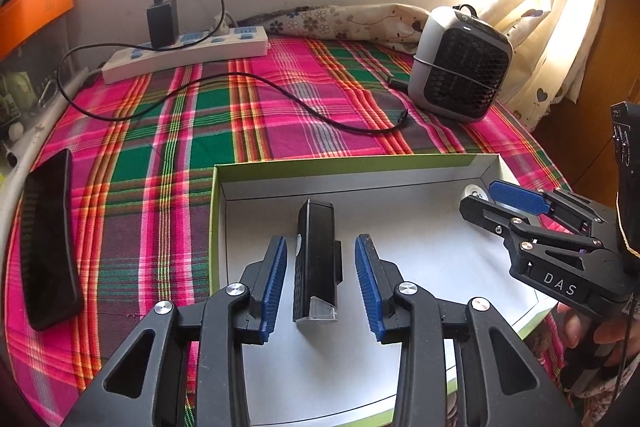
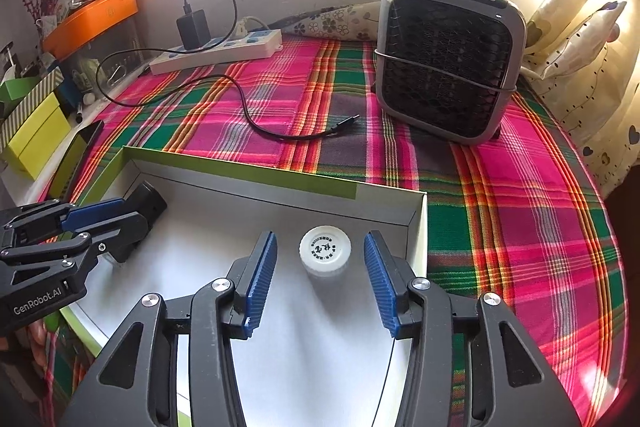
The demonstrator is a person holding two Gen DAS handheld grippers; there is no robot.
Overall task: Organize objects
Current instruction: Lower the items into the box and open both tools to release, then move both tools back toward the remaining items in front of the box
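Stood with both sets of jaws apart, light [image 1: 316, 263] between the left gripper's [image 1: 321, 285] pads, bottle [image 2: 325, 253] between the right gripper's [image 2: 320, 281], both untouched inside the box [image 1: 360, 163]; risked toppling the upright bottle if withdrawn carelessly.

Each fisheye camera sits on its hand-held gripper, looking forward and steeply down along the fingers at close range. The left view covers the left part of the shallow white cardboard box with green rim [image 1: 216, 227], the right view its right part [image 2: 418, 227]. Both share the box, the pink-and-green plaid cloth [image 1: 240, 115] and the grey mesh-fronted fan [image 2: 448, 67].
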